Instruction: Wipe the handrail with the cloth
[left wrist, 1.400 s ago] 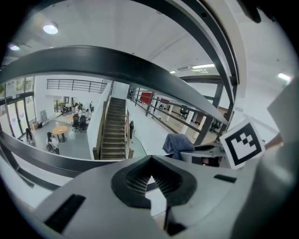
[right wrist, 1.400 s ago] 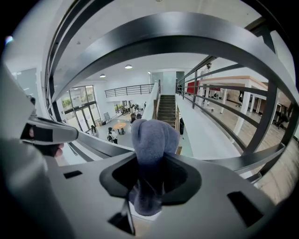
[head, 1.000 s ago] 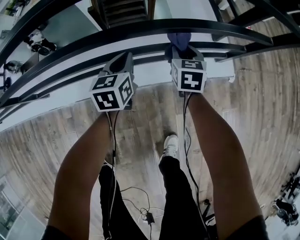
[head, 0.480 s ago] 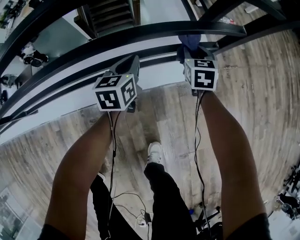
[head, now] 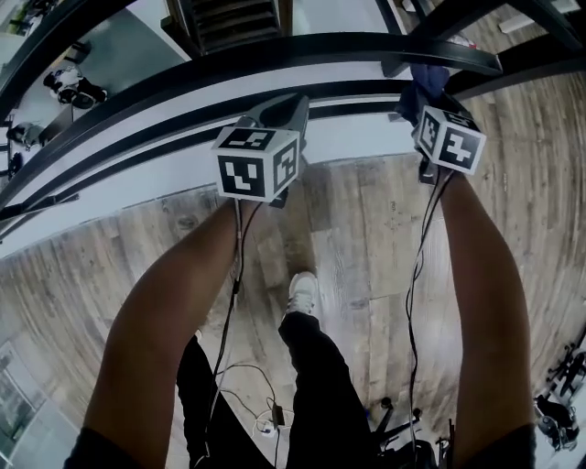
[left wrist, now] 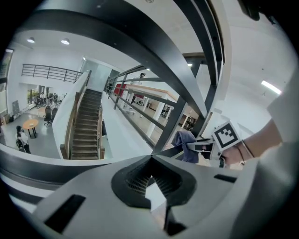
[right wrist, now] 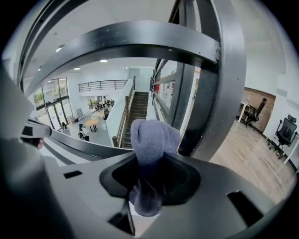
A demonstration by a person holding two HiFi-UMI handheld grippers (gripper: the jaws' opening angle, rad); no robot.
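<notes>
The black handrail (head: pixel 275 50) curves across the top of the head view. A blue-grey cloth (head: pixel 423 78) is pressed against the rail near its right end, with my right gripper (head: pixel 423 93) shut on it. In the right gripper view the cloth (right wrist: pixel 152 137) bulges out of the jaws just under the handrail (right wrist: pixel 140 42). My left gripper (head: pixel 289 108) is shut and holds nothing, pointing at the rail to the left of the cloth. The left gripper view shows its closed tips (left wrist: pixel 152 158) below the handrail (left wrist: pixel 117 42), with the cloth (left wrist: pixel 186 144) off to the right.
Lower black rails (head: pixel 183 128) run beneath the top one. A thick black post (right wrist: pixel 219 93) stands right beside the cloth. Far below lie a staircase (head: pixel 233 23) and an atrium. I stand on a wood floor (head: pixel 366 238) with cables (head: pixel 265 417) by my feet.
Both grippers have moved to the right along the rail. The cloth has slid with the right gripper toward the rail's right end by the post.
</notes>
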